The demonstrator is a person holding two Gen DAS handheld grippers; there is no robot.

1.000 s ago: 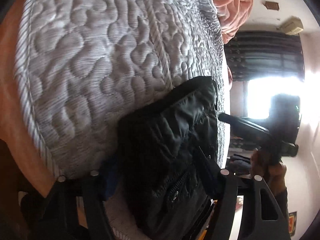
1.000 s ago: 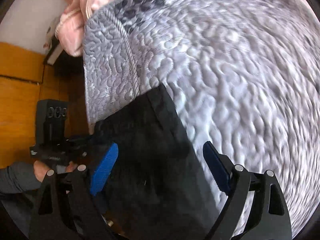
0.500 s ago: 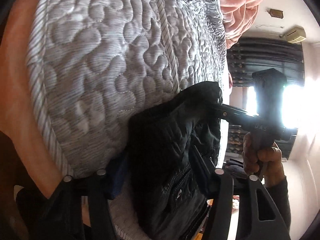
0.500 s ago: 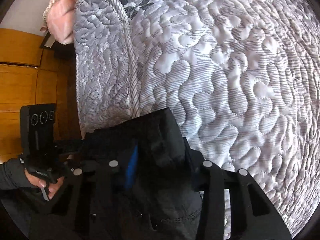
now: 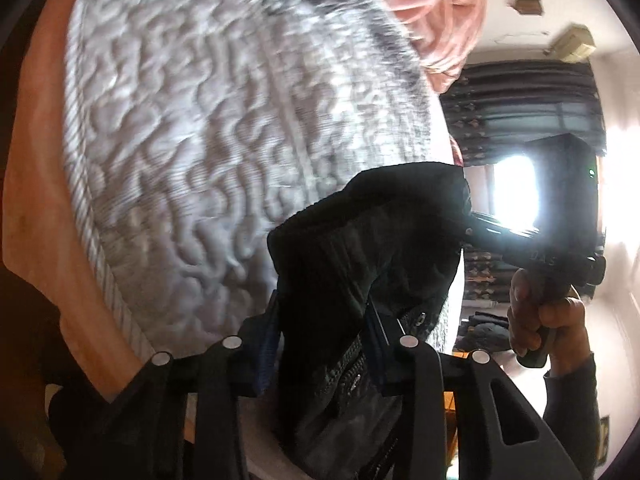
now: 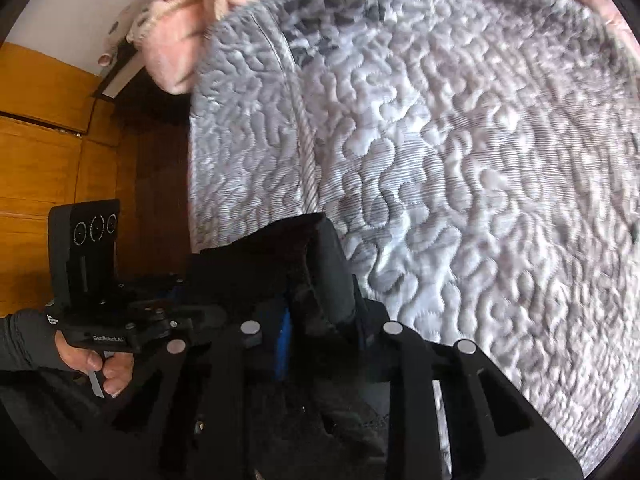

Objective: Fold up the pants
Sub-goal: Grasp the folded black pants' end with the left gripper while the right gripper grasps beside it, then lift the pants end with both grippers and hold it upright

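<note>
Black pants [image 5: 360, 240] lie at the near edge of a grey quilted mattress [image 5: 200, 120], with a zipper showing low in the left wrist view. My left gripper [image 5: 324, 312] is closing, and a bunch of the black fabric sits pinched between its blue pads. In the right wrist view the pants [image 6: 280, 264] rise in a fold over the mattress [image 6: 480, 160]. There my right gripper [image 6: 320, 320] is closing too, its pads pressing on the cloth. Each view also shows the other gripper, held by a hand, at the pants' far corner.
A pink blanket [image 5: 432, 12] is heaped at the mattress's far end, also seen as the pink blanket [image 6: 180, 40]. Wooden panelling [image 6: 40, 160] stands left of the bed. An orange bed border [image 5: 36, 160] runs along the mattress side. A bright window [image 5: 516, 192] with dark curtains lies beyond.
Both grippers have gone from wide open around the pants' edge to pinching it. The held edge has risen off the mattress and bunched up.
</note>
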